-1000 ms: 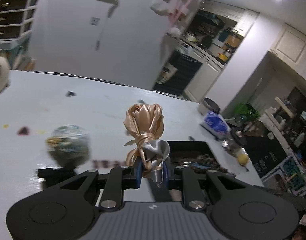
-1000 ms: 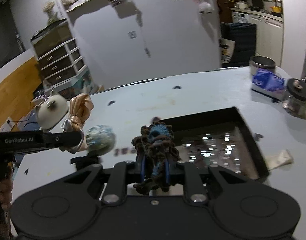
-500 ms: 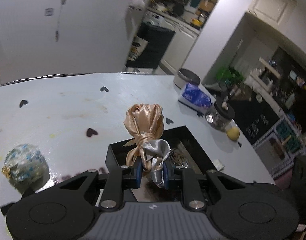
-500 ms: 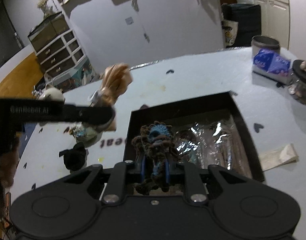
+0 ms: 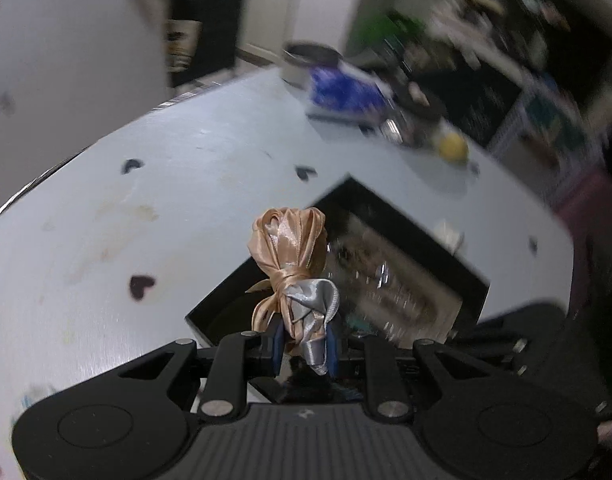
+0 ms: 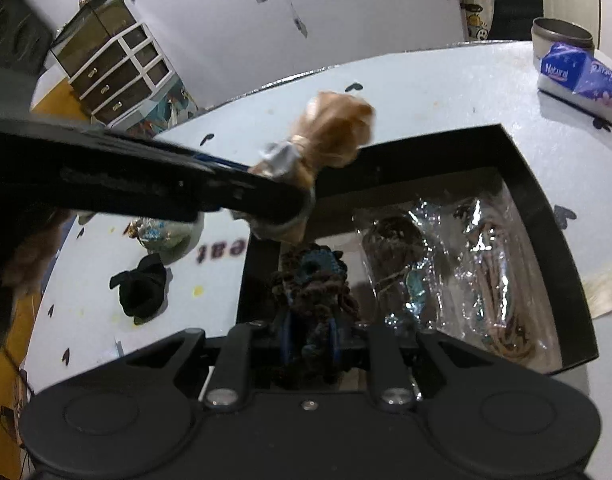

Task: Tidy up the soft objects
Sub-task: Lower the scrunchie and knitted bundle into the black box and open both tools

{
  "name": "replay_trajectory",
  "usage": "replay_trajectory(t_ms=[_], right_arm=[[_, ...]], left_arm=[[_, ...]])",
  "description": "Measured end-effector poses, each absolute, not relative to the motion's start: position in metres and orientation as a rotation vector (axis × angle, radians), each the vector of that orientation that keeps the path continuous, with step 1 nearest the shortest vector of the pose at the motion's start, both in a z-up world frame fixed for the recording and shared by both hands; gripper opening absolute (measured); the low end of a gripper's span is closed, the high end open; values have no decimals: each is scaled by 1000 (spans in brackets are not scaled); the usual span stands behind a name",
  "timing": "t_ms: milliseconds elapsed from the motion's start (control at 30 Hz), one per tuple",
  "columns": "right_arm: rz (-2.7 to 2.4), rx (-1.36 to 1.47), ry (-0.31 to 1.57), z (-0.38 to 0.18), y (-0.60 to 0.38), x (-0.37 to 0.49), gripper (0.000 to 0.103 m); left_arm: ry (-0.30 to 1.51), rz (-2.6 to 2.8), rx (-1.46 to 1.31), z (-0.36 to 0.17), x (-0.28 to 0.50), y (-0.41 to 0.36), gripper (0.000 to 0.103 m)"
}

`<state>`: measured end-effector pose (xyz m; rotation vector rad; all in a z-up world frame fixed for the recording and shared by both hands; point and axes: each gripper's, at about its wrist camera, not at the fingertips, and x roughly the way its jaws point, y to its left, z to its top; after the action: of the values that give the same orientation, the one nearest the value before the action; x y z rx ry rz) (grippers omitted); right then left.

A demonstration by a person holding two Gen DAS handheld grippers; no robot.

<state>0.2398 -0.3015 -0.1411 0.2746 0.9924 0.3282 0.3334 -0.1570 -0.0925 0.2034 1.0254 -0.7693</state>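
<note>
- the left gripper (image 5: 304, 350) is clamped on a peach and silver satin ribbon bundle (image 5: 292, 258), the blue pads pinching its lower tail while the knotted loops stand up above the jaws.
- from the right wrist view that ribbon bundle (image 6: 329, 136) hangs over the far-left corner of the black box (image 6: 545, 184), blurred, with the left gripper's dark body reaching in from the left.
- the right gripper (image 6: 309, 344) is clamped on a brown and teal crocheted piece (image 6: 311, 280), held at the near-left part of the box.
- inside the box lie clear plastic packets (image 6: 457, 264) with brown and teal cords, filling its middle and right side.
- the box sits on a pale table (image 6: 405, 92) dotted with small dark hearts.
- on the table left of the box lie a black fabric piece (image 6: 140, 290) and, just beyond it, a round floral bundle (image 6: 162, 234), partly hidden by the left gripper.
- far right on the table are a blue tissue pack (image 6: 577, 76) and a grey tin (image 6: 561, 38) behind it.
- in the left wrist view a yellow round thing (image 5: 451, 146) sits blurred near the table's far edge.
</note>
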Motion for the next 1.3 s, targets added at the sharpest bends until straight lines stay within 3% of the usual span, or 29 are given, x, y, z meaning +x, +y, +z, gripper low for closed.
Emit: replay_trajectory(t_ms=[200, 333, 467, 667, 767, 1000, 1300], right_arm=[[328, 262, 1018, -147, -298, 245, 19], [323, 266, 1025, -150, -297, 248, 19], [318, 259, 1026, -151, -296, 249, 20], [370, 278, 1010, -134, -299, 242, 42], [359, 284, 982, -123, -306, 237, 41], [291, 364, 996, -122, -323, 240, 19], [391, 359, 1094, -142, -305, 247, 18]], left_arm=[[1091, -892, 436, -121, 352, -176, 25], [1102, -880, 505, -135, 361, -180, 37], [1098, -846, 497, -138, 369, -175, 41], [1072, -835, 425, -121, 365, -163, 41], [1052, -833, 378, -115, 365, -161, 38], [1051, -853, 337, -119, 369, -180, 32], [1114, -813, 398, -147, 371, -192, 23]])
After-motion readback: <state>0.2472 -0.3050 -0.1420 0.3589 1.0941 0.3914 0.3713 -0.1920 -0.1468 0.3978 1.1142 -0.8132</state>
